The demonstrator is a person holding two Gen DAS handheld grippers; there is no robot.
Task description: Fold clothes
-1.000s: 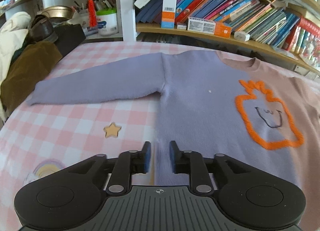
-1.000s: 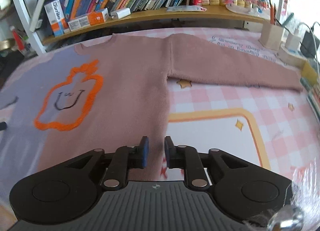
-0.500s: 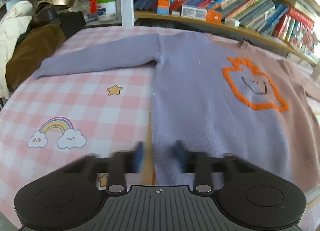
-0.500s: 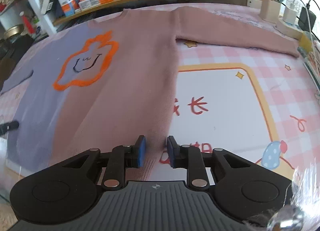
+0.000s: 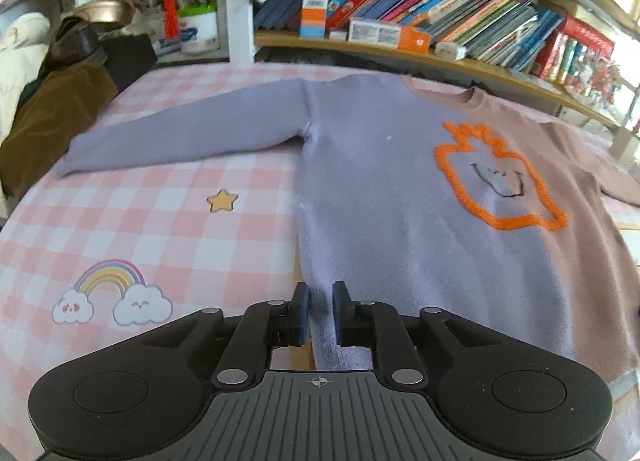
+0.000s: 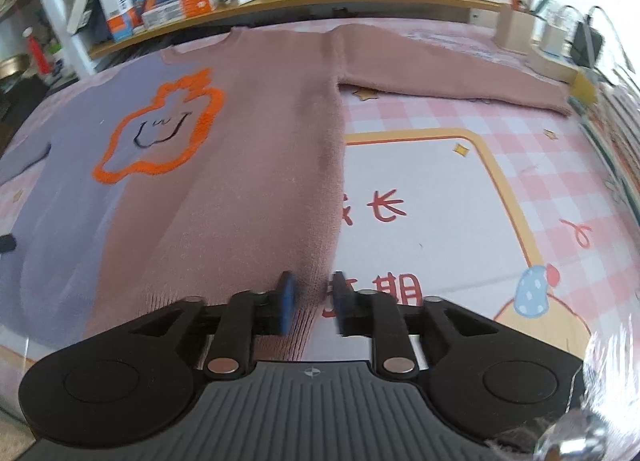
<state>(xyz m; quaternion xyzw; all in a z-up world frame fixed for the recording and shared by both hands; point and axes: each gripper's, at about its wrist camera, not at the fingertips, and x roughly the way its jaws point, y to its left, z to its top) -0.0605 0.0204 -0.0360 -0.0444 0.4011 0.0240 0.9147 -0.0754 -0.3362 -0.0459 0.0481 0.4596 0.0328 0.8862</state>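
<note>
Clutter: brown garment [image 5: 48, 109] lying left of table [image 5: 160, 229] | sweater [image 5: 392, 197] lying flat, sleeves spread | left gripper [image 5: 319, 315] and right gripper [image 6: 312, 303] fingers parted, straddling hem corners | bookshelf [image 5: 420, 17] sitting behind | writing: 长 [image 6: 390, 207] showing

We see a counter [image 5: 168, 237] covered with a pink-and-white checked cloth printed with a star [image 5: 222, 200], a rainbow with two clouds [image 5: 110, 293] and a yellow-bordered white panel [image 6: 432, 197] carrying red characters. A sweater [image 5: 380, 197], half lilac and half dusty pink, lies flat on it, front up, both sleeves spread outward. Brown and cream garments [image 5: 44, 101] are piled at the counter's left edge
</note>
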